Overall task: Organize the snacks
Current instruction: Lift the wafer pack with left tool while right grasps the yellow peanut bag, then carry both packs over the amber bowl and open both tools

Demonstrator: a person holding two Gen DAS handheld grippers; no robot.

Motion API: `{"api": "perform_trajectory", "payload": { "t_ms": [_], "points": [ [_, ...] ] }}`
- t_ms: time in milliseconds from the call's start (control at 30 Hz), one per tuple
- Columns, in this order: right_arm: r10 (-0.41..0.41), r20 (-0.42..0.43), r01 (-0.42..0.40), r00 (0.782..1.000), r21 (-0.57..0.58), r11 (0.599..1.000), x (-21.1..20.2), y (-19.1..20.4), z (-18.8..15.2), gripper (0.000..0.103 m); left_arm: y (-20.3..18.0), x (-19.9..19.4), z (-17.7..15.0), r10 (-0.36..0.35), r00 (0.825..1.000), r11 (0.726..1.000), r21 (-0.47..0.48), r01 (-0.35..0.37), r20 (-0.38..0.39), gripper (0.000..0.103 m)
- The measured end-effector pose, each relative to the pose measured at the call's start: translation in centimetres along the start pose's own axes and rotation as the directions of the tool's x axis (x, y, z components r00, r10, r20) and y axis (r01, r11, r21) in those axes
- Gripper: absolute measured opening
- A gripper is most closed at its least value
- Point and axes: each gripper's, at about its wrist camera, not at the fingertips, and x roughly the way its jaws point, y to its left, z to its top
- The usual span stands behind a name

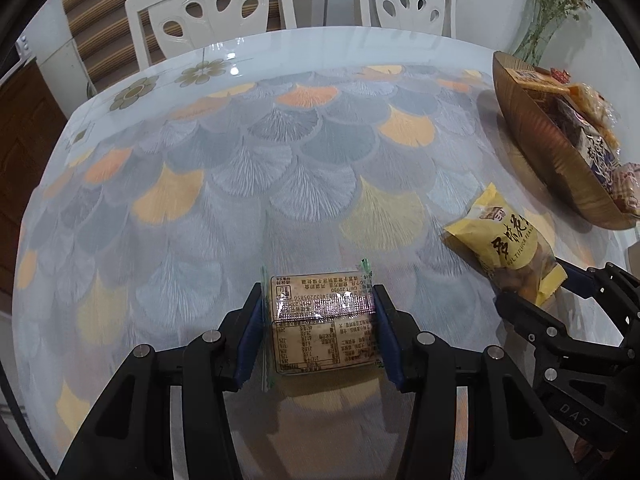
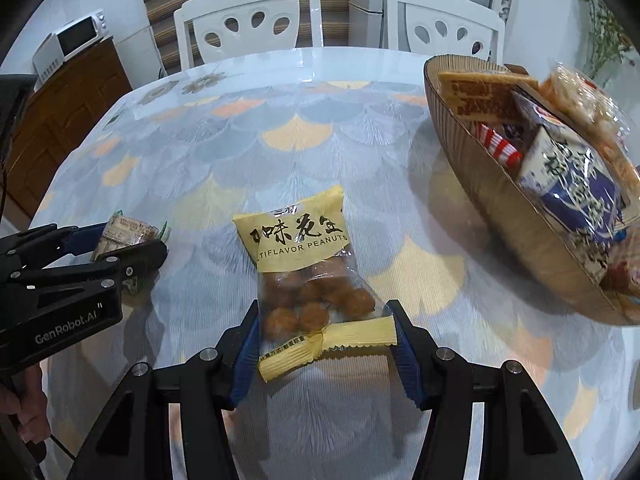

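Observation:
My left gripper (image 1: 318, 312) is shut on a clear-wrapped snack bar (image 1: 322, 322) with a printed label, its blue pads against both sides. That bar also shows in the right wrist view (image 2: 126, 236) inside the left gripper (image 2: 120, 246). My right gripper (image 2: 322, 332) straddles the lower end of a yellow peanut packet (image 2: 308, 268); the pads touch its sides, and the packet lies on the table. In the left wrist view the packet (image 1: 506, 242) sits right of the bar with the right gripper (image 1: 536, 292) at its near end.
A brown woven basket (image 2: 496, 208) with several snack packs stands at the right of the table; it also shows in the left wrist view (image 1: 532, 128). A patterned tablecloth (image 1: 248, 184) covers the table. Two white chairs (image 2: 240, 20) stand behind it.

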Motion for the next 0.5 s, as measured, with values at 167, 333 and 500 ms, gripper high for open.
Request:
{"api": "perform_trajectory", "payload": {
  "t_ms": [167, 333, 500],
  "points": [
    [0.056, 0.034, -0.055, 0.998, -0.016, 0.998, -2.0, -0.5, -1.1, 0.057, 0.5, -1.4, -1.8, -0.032, 0.999, 0.995, -0.099, 0.032, -0.003, 0.047],
    [0.077, 0.126, -0.076, 0.989, -0.008, 0.997, -5.3, -1.4, -0.2, 0.057, 0.6, -3.2, -1.6, -0.033, 0.999, 0.987, -0.159, 0.035, 0.018, 0.047],
    [0.072, 0.253, -0.086, 0.965, 0.046, 0.995, -9.9, -4.0, 2.4, 0.057, -1.4, -7.0, 2.4, -0.012, 0.991, 0.996, -0.091, 0.024, 0.132, 0.047]
  ]
}}
